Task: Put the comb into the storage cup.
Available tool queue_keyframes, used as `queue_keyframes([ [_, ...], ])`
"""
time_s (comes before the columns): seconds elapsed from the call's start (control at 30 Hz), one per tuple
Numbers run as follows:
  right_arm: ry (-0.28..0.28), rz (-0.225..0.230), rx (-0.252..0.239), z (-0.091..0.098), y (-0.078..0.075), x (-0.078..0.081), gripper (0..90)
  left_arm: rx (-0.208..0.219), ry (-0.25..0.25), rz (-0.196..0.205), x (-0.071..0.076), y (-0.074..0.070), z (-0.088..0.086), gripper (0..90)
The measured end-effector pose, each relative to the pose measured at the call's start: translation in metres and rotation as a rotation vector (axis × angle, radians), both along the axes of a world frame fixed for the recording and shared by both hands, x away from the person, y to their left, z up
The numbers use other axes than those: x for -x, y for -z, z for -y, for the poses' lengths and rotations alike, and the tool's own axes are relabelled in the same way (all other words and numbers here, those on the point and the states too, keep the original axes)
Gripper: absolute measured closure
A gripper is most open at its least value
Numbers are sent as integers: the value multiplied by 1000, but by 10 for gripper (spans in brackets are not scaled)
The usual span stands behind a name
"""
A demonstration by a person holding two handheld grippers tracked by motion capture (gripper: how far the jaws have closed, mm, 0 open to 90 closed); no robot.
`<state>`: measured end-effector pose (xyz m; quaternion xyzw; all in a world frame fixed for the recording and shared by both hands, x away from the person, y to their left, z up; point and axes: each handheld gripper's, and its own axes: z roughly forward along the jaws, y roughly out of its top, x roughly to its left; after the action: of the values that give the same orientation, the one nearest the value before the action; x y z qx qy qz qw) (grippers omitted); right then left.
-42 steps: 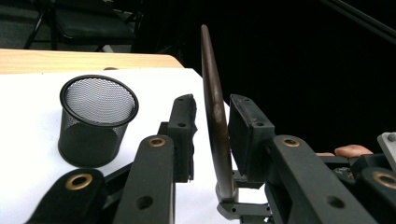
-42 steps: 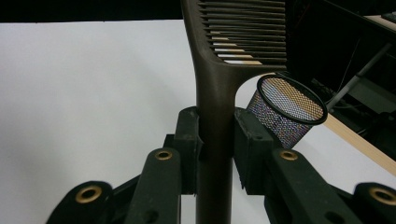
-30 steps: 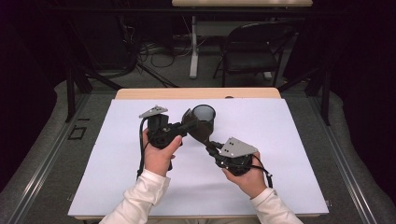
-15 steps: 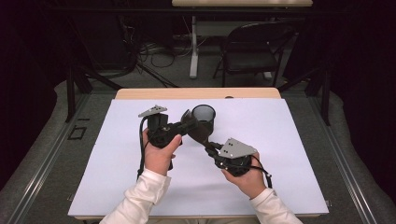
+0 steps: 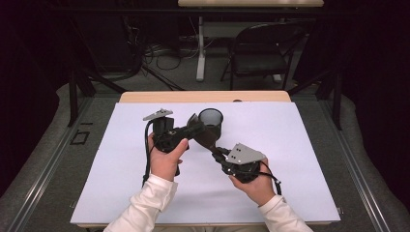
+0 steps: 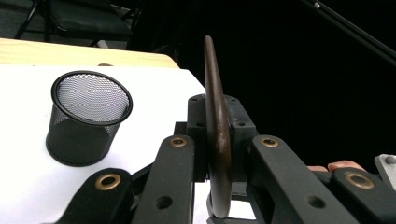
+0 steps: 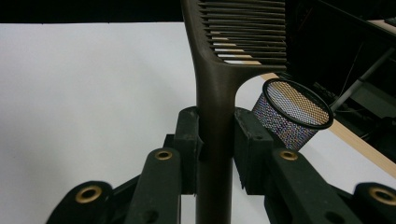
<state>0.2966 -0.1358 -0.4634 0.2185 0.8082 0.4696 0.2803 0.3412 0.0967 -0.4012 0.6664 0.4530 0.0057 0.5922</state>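
A dark brown comb is held above the middle of the white sheet, between both grippers. My left gripper is shut on its toothed end; in the left gripper view the comb stands edge-on between the pads. My right gripper is shut on the handle, and in the right gripper view the comb rises from the jaws with its teeth at the top. A black mesh cup stands upright just behind the comb, also seen as the cup and as the cup.
The white sheet covers a wooden table whose far edge shows behind the cup. A folding chair and floor cables lie beyond the table. Dark frame rails run along both sides.
The right gripper has edged slightly left; the left gripper, the comb and the cup look unchanged.
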Motion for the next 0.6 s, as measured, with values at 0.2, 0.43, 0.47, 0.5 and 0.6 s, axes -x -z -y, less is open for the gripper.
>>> queue_keyframes([
  [0.2, 0, 1, -1, 0, 0, 0, 731, 12, 2, -11, 0, 0, -1, 841],
  [0.43, -2, -3, -1, 0, 1, 0, 731, 25, 5, -19, -1, 1, -1, 847],
  [0.47, 0, -2, -1, 0, 1, -1, 731, 28, 6, -22, -1, 1, 0, 850],
  [0.5, 1, -2, 0, 0, 1, -1, 731, 33, 6, -26, -1, 1, 0, 851],
  [0.6, 2, -1, 1, 0, 1, -1, 731, 43, 8, -31, -2, 2, 0, 852],
])
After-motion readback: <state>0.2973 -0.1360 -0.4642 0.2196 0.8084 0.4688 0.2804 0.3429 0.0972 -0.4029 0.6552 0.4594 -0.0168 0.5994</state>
